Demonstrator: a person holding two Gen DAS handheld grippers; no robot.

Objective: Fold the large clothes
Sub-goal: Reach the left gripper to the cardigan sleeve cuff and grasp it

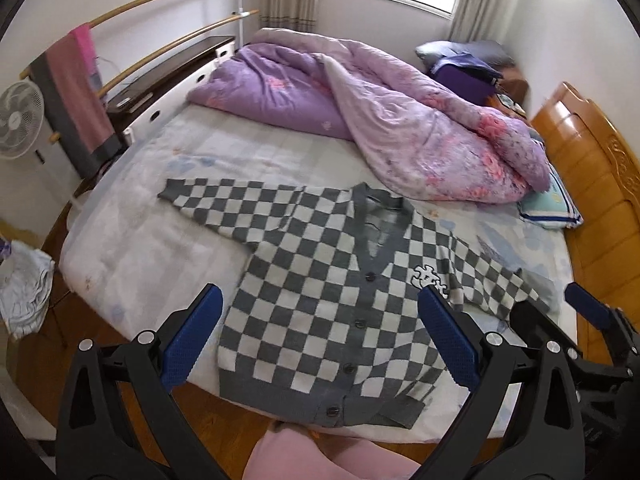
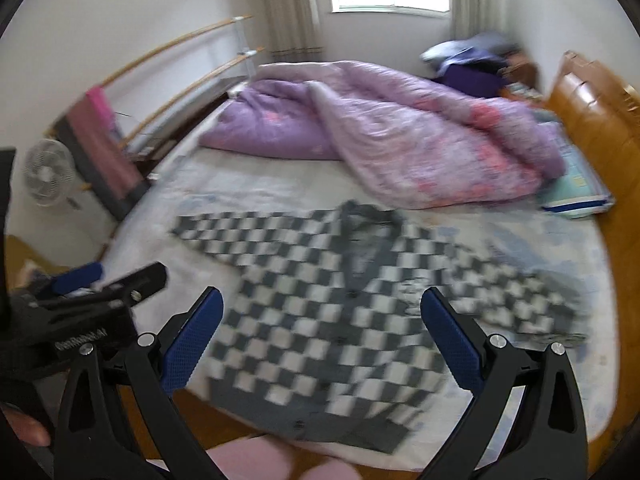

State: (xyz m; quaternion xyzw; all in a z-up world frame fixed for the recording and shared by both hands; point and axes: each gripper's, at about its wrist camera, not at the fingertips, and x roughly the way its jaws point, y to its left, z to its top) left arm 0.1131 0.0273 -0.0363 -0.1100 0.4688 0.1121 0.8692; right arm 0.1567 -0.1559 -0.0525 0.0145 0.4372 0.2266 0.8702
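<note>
Checkered cardigan (image 1: 328,292) spread flat and buttoned on the bed (image 1: 132,248), middle of frame, sleeves out to both sides. Left tool (image 1: 320,336) wide apart, hovering over the hem, gripping nothing. Right tool (image 2: 322,340) also spread wide, empty. Purple quilt (image 1: 380,120) bunched up behind, upper middle.

"GenRobot.AI" on left tool (image 2: 90,280).
</note>
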